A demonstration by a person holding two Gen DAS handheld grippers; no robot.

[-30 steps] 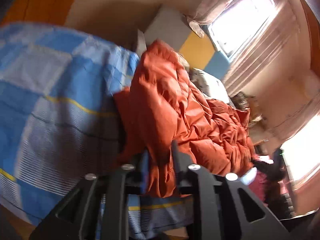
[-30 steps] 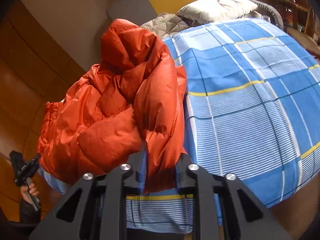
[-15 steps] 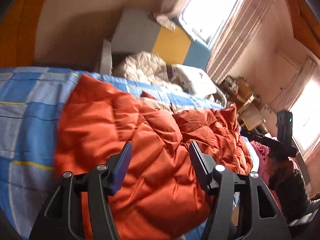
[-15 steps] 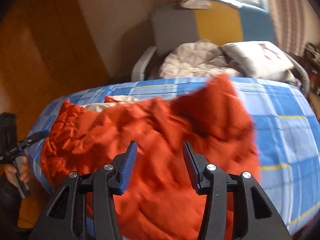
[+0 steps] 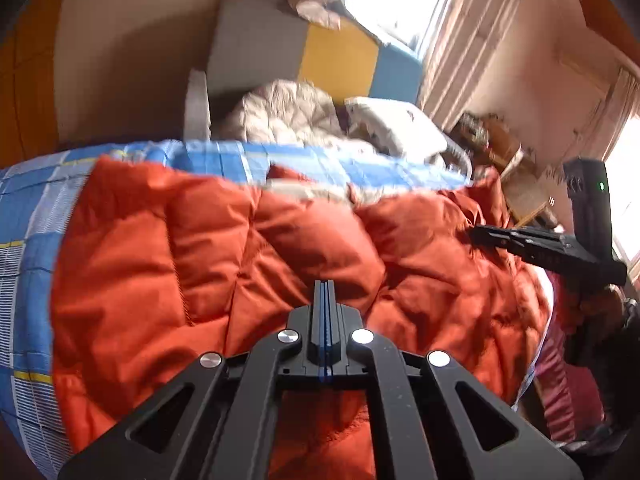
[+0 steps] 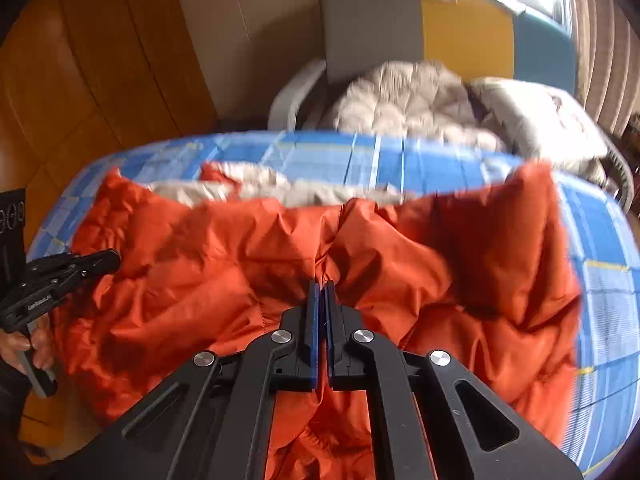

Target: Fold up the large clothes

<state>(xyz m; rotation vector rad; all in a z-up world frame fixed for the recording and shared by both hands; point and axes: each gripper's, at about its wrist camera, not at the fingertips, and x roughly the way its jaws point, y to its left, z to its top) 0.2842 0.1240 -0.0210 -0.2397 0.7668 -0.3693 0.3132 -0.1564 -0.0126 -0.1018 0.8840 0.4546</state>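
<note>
A large orange puffer jacket (image 5: 224, 264) lies spread across the blue checked bed (image 5: 24, 240), with its pale lining showing at the far edge. It also fills the right wrist view (image 6: 460, 264). My left gripper (image 5: 325, 285) is shut and empty, its jaws pressed together just above the jacket. My right gripper (image 6: 321, 286) is shut with a thin slit between the pads, over a crease in the jacket; I see no cloth between them. Each gripper shows in the other's view: the right one (image 5: 480, 236) at the right, the left one (image 6: 108, 258) at the left.
A beige quilted garment (image 6: 404, 96) and a pale pillow (image 6: 536, 112) lie at the head of the bed (image 6: 600, 292). A grey, yellow and blue headboard (image 6: 464, 32) stands behind. Wooden wall panels (image 6: 80, 80) are at the left, curtains and bright window (image 5: 400, 0) at the right.
Both grippers let go of the jacket, which dropped flat onto the bed. They stood open half a second ago and have since closed empty above it.
</note>
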